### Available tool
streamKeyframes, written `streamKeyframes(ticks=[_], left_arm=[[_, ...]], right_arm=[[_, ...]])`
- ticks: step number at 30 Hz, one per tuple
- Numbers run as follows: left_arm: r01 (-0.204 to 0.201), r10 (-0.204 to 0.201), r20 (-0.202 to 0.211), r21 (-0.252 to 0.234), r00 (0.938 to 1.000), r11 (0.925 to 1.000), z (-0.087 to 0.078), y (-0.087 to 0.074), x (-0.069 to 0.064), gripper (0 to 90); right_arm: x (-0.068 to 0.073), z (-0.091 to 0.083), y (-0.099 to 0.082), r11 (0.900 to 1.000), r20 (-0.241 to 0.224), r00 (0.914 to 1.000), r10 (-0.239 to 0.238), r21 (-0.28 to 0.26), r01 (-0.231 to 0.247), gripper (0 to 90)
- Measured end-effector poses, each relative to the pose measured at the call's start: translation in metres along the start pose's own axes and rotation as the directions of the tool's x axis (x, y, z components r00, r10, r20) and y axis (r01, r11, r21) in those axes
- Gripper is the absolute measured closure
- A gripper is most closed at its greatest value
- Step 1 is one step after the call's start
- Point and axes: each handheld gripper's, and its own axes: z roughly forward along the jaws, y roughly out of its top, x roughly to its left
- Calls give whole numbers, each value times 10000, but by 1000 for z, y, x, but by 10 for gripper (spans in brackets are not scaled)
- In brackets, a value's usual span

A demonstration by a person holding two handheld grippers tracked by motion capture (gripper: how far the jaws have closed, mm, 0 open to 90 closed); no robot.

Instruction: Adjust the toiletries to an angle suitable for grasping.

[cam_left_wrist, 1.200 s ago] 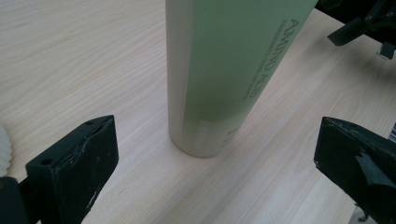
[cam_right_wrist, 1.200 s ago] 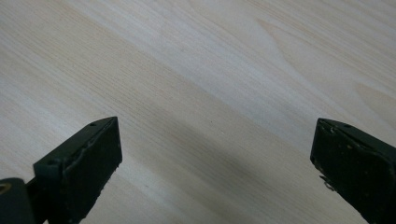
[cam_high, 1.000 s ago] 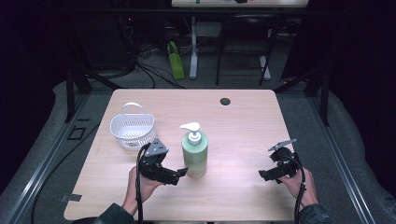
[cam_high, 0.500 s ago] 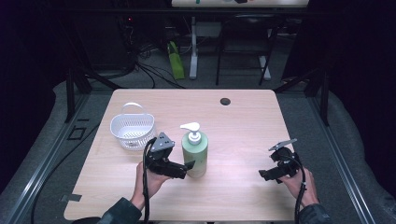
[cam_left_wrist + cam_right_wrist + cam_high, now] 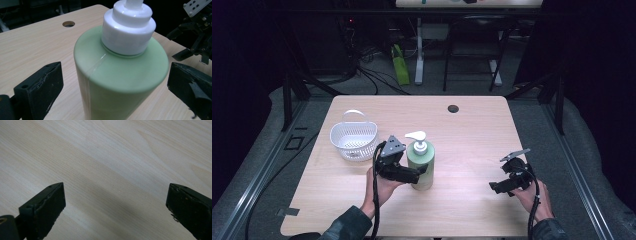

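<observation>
**Jaws bracket the pump bottle**

Left gripper [image 5: 419, 171] is spread around the green bottle [image 5: 117, 82], upright mid-desk [image 5: 472, 130]. Smooth, likely slippery and weighty: squeeze the body, not the pump. Right gripper [image 5: 495, 188] is spread, empty.

Your left tool [image 5: 416, 172] has its jaws spread around the bottle [image 5: 421, 165], with a gap on each side in the left gripper view, so there is room to slide further in. The basket [image 5: 353, 140] stands close on the far left of that hand and blocks a sweep that way. Between the bottle and your right tool [image 5: 502, 186] the table [image 5: 472, 145] is bare wood. The far half of the table is open too, save a small hole [image 5: 453, 108] near its back edge.
</observation>
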Motion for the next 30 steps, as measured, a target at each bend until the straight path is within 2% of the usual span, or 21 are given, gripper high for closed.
streamKeyframes(ticks=[7,12,14,17,24,26,30], left_arm=[[-43,43,156,-26,9999,10000,9,1,-3,11],[-24,25,24,-245,10000,9997,10,1,-3,94],[-17,17,-3,-276,10000,9996,10,1,-3,101],[-157,155,-78,-281,9998,9995,10,1,-4,106],[-281,282,51,-271,9996,9992,9,0,-2,110],[-496,497,24,-264,9988,9984,7,1,-2,115],[-519,523,117,-286,9986,9982,5,0,2,117]], right_arm=[[0,0,0,10000,-23,10000,-7,3,7,25],[0,0,0,10000,-37,10000,-2,20,2,26],[0,0,0,10000,-46,10000,14,21,-14,29],[0,0,0,10000,-55,10000,-1,26,2,33],[0,-1,-1,10000,-66,10000,35,-25,-35,33],[-1,-1,-1,10000,-40,10000,0,-18,0,33],[-1,-2,-1,10000,1,10000,-14,-22,14,33]])
